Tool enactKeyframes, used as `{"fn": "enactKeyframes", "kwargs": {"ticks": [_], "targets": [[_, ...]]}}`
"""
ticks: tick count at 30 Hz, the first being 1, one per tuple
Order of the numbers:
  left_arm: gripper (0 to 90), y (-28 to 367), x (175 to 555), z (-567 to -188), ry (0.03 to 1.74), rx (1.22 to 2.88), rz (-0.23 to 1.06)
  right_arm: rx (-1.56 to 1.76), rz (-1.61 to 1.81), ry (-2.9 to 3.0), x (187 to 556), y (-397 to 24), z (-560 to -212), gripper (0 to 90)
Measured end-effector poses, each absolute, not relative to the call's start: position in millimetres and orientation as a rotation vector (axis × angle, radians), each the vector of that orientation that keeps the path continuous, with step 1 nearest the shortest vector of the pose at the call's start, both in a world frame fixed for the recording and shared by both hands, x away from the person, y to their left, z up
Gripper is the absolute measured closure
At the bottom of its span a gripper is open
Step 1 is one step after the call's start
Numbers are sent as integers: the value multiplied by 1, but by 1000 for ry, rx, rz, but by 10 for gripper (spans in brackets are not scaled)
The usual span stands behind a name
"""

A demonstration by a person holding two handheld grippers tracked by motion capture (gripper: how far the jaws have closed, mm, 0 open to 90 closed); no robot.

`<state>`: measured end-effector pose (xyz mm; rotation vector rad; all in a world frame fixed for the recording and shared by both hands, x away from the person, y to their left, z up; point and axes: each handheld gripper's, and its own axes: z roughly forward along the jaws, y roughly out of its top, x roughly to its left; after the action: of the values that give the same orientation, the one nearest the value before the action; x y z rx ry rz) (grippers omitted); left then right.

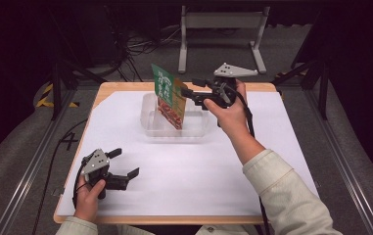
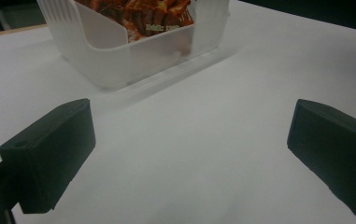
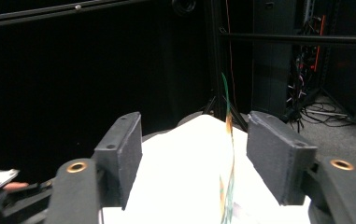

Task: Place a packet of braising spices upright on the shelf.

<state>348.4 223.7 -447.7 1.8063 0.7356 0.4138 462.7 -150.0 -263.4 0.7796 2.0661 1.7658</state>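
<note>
A green and red snack packet point(image 1: 167, 95) stands tilted, its lower end inside a clear plastic container point(image 1: 194, 128) at the middle back of the table. My right gripper point(image 1: 186, 93) is shut on the packet's right edge. In the right gripper view the packet point(image 3: 189, 177) bulges white between the two jaws of that gripper point(image 3: 194, 158), its seam edge-on. My left gripper point(image 1: 127, 162) rests on the white table near the front left, open, nothing between its fingers. In the left gripper view the open gripper point(image 2: 189, 149) faces the container point(image 2: 119, 65) and the packet's red bottom point(image 2: 152, 14).
A white sheet point(image 1: 198, 176) covers the wooden table. Behind the table stand a grey metal frame point(image 1: 221, 29) and loose cables point(image 1: 140, 46) on the floor. Black poles point(image 1: 57, 88) flank the table's back corners.
</note>
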Motion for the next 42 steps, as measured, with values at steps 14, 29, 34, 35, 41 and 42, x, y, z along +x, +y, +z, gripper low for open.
{"fn": "enactKeyframes", "kwargs": {"ticks": [14, 29, 34, 35, 41, 42], "targets": [[7, 226, 353, -444, 751, 1790, 383, 689, 1799, 2088, 423, -213, -259, 236], [6, 225, 355, -441, 710, 1795, 343, 695, 1701, 2067, 390, -258, -283, 189], [6, 226, 353, -441, 695, 1797, 321, 694, 1671, 2061, 379, -268, -301, 186], [6, 226, 353, -441, 694, 1800, 325, 693, 1663, 2064, 378, -269, -304, 186], [6, 229, 347, -441, 694, 1800, 316, 696, 1633, 2081, 369, -278, -334, 186], [6, 230, 346, -441, 696, 1800, 315, 693, 1631, 2085, 368, -279, -338, 185]]}}
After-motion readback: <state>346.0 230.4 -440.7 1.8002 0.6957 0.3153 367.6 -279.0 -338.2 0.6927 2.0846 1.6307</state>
